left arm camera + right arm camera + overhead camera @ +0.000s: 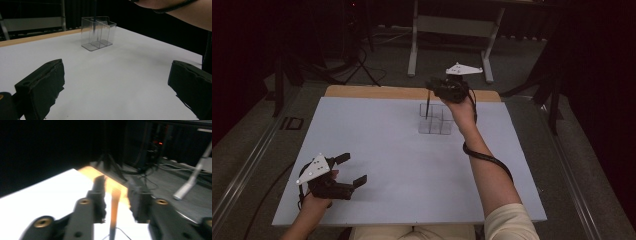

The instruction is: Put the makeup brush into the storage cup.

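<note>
A clear plastic box (435, 120) with several compartments stands at the back of the white table (387, 150), right of centre. A thin dark stick (427, 106) stands upright in its far left compartment. My right gripper (431, 86) hovers just above the box, at the stick's top end. In the right gripper view the blurred stick (114, 215) runs between the jaws with a gap on each side, so this gripper (116, 195) is open. My left gripper (353, 170) rests near the front left corner, wide open with nothing in it. The left gripper view looks past its own gripper (115, 82) at the box (98, 32) and stick (94, 17).
A wooden strip (362, 91) shows along the table's far edge. Behind it, on the dark floor, are a grey metal stand (413, 50) and cables (362, 65). The person's right forearm (482, 160) crosses the right half of the table.
</note>
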